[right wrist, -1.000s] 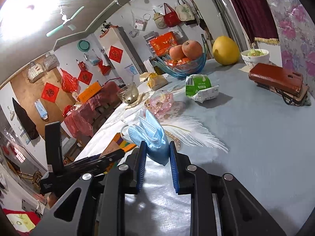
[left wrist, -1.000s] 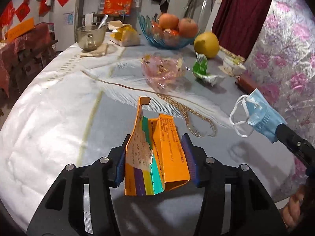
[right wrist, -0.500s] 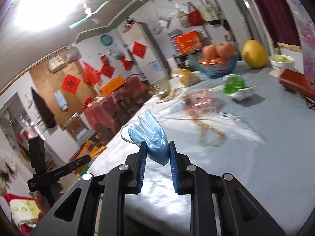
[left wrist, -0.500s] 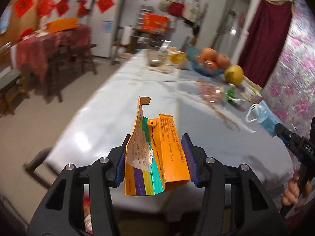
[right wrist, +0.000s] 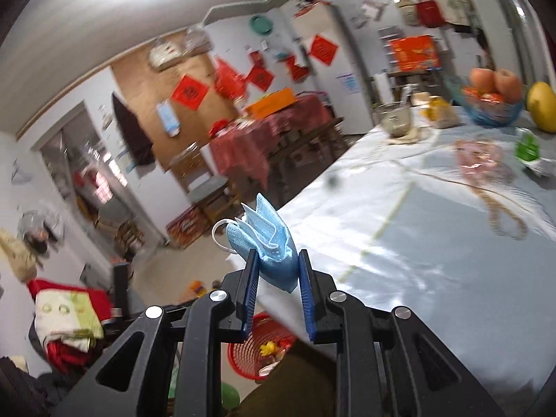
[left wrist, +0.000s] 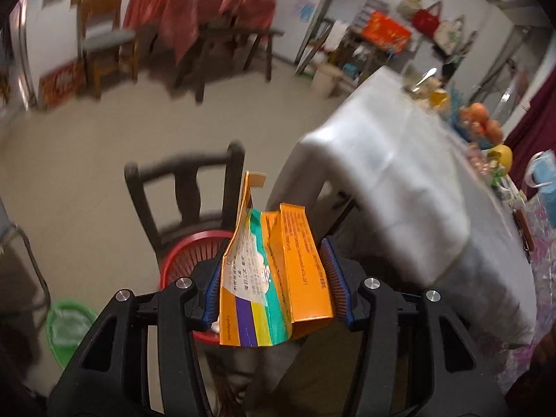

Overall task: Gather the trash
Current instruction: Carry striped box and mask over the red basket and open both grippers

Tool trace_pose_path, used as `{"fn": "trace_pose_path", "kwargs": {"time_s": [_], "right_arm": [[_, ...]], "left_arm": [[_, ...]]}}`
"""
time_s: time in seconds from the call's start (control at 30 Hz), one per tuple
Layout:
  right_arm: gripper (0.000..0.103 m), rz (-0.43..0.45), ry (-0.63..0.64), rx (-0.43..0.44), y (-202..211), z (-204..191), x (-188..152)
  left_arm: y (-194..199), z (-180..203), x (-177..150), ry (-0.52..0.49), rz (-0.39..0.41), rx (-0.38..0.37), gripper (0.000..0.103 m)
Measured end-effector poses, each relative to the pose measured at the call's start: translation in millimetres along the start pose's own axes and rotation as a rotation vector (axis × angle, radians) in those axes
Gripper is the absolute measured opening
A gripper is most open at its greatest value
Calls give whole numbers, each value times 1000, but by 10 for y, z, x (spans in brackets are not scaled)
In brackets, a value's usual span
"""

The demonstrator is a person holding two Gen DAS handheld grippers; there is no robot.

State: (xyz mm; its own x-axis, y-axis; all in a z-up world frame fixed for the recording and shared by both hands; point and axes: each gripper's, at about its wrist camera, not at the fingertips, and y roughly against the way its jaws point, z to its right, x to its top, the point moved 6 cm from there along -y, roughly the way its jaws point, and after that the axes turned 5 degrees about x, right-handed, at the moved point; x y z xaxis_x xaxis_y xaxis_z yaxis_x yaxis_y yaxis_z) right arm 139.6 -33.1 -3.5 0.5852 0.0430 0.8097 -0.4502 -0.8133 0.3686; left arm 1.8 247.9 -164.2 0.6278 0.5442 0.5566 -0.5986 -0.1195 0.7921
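Carton (left wrist: 274, 271), flattened and orange with striped colours, sits clamped between the blue pads of my left gripper (left wrist: 276, 285), which is closed on it. Past the carton I see a dark wooden chair (left wrist: 184, 191), and a red basket (left wrist: 189, 260) stands on the floor just in front of the chair, partly hidden behind the carton and the left finger. A green bin (left wrist: 67, 326) with a white liner stands on the floor to the left of the basket. On the right, the table (left wrist: 399, 180) under its pale cloth runs away from me, its near corner hanging close beside the carton.

My right gripper (right wrist: 277, 278) is closed on a crumpled blue mask (right wrist: 271, 243), held up above the table's near left edge. In the right wrist view the same basket (right wrist: 243, 351) shows below the fingers, on the floor beside the table; it holds some scraps, one yellow, but I cannot tell what they are. The mask also shows at the right edge of the left wrist view (left wrist: 545, 180).

On the far end of the table a blue bowl (right wrist: 493, 111) holds reddish fruit, with a yellow fruit (right wrist: 542, 111) just to its right. A glass bowl (right wrist: 394, 120) stands further left. A pink wrapper (right wrist: 481, 160) and a green packet (right wrist: 528, 149) lie nearer on the cloth.
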Motion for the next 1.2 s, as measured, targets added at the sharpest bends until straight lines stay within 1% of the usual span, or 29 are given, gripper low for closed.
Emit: {"fn": "trace_pose_path", "kwargs": {"time_s": [0.07,0.13,0.17,0.2,0.23,0.3,0.4,0.57,0.63,0.8,0.87,0.9,0.97,1.1,1.2], "right_arm": [[23,-33,17,16,-120,-131,-55],[23,-65,28,24,-246,-234,-91],[23,-80,33,28,-314,-284,-113],[23,-95,37,33,-372,-330,-134],[23,-111,42,40,-444,-381,-161],[23,-139,49,50,-566,-462,-210],[23,-198,55,68,-837,-567,-295],[23,-304,78,89,-1240,-702,-497],[23,-348,96,93,-1409,-775,-608],[23,-442,137,100,-1828,-953,-859],[27,-472,148,95,-1971,-991,-945],[35,-493,153,89,-2063,-1008,-998],[50,-506,141,95,-2150,-1028,-1042],[50,-500,154,87,-2157,-1066,-1066],[50,-489,144,86,-2106,-1014,-1016]], "left_arm": [[-174,-84,-55,27,-41,4,55],[-314,-195,-96,64,-67,7,60],[-343,-256,-95,80,-69,16,65],[-363,-265,-91,89,-70,29,70],[-365,-324,-77,103,-65,50,73],[-344,-427,-57,131,-44,85,83],[-311,-623,-46,183,-18,157,90],[-312,-959,-55,264,-7,278,92],[-320,-1092,-61,305,-13,301,92],[-339,-1357,-80,405,-33,288,92],[-347,-1437,-92,431,-40,286,92],[-346,-1441,-99,434,-42,287,92],[-358,-1468,-111,432,-52,297,92],[-380,-1440,-125,428,-60,289,92],[-383,-1406,-126,414,-63,292,92]]}}
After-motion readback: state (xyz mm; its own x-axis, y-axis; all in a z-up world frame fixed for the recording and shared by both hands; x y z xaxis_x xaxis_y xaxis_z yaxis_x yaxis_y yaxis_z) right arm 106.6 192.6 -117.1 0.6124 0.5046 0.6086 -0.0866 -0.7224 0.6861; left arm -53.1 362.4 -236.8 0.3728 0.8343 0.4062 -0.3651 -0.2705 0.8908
